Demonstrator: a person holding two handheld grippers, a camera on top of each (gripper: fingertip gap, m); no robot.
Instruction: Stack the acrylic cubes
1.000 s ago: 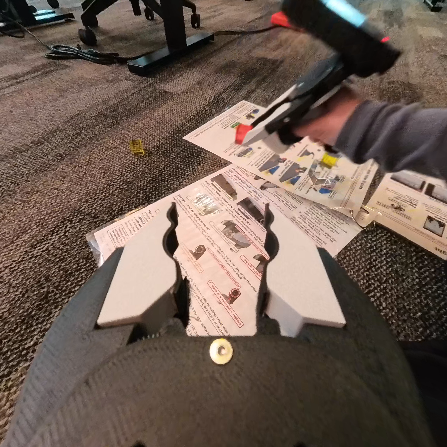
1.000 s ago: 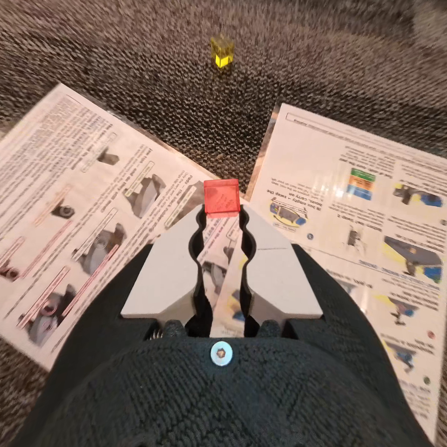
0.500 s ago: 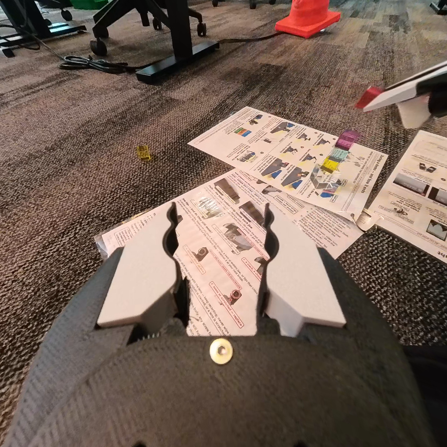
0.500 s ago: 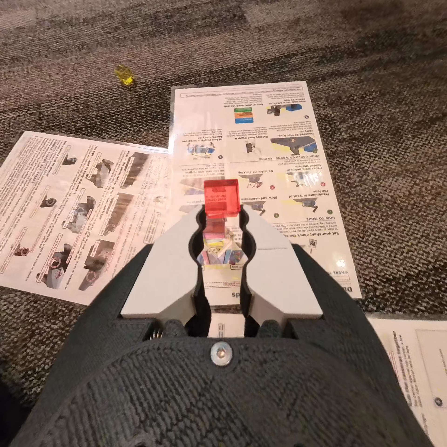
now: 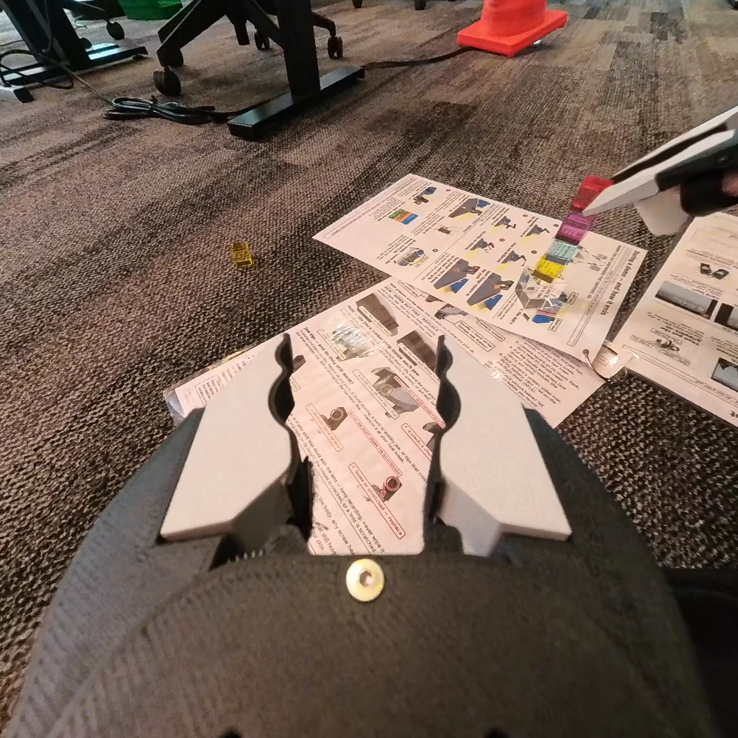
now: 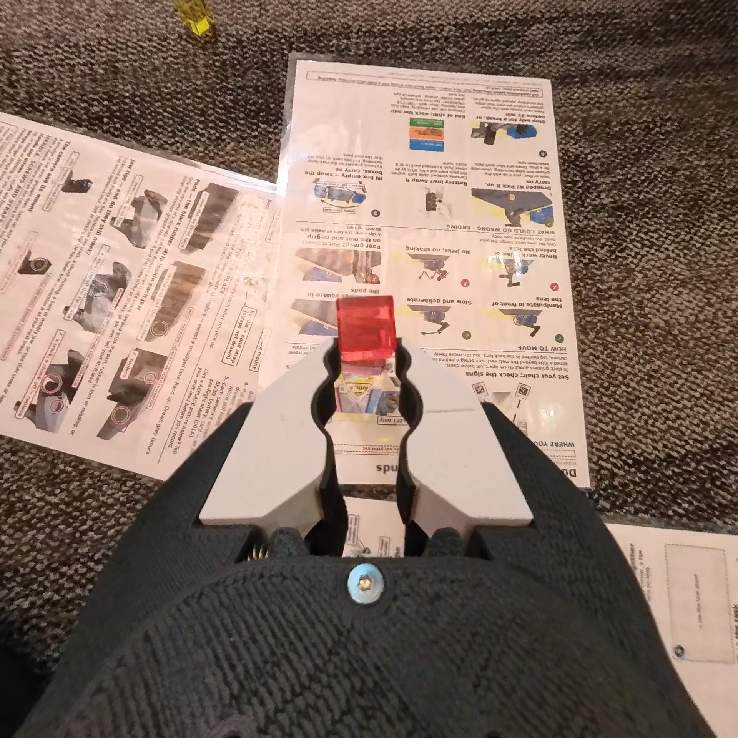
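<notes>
In the last second our right gripper [image 6: 365, 343] has swung in from high over the laminated sheets and now hangs directly over the stack of translucent blocks [image 5: 559, 255], its fingers clamped on the red block [image 6: 365, 327] at the very tips, both pads pressing its sides. We see the red block almost touching the purple block [image 5: 577, 229] that tops the stack (whether it rests on it, we cannot tell). Under the purple one sit a pale blue block, a yellow one, and a clear prism [image 5: 539, 295] at the base, all on the sheet with coloured drawings [image 6: 419, 199].

Our left gripper [image 5: 363, 351] has hardly shifted: it hovers low over the nearer printed sheet [image 5: 359, 399], left of the stack and well apart from it, its fingers spread wide with nothing between them. 1 small yellow block [image 5: 241, 255] lies alone on the carpet [image 5: 120, 279], far left of the stack. The right gripper slants down toward the stack from the right.
</notes>
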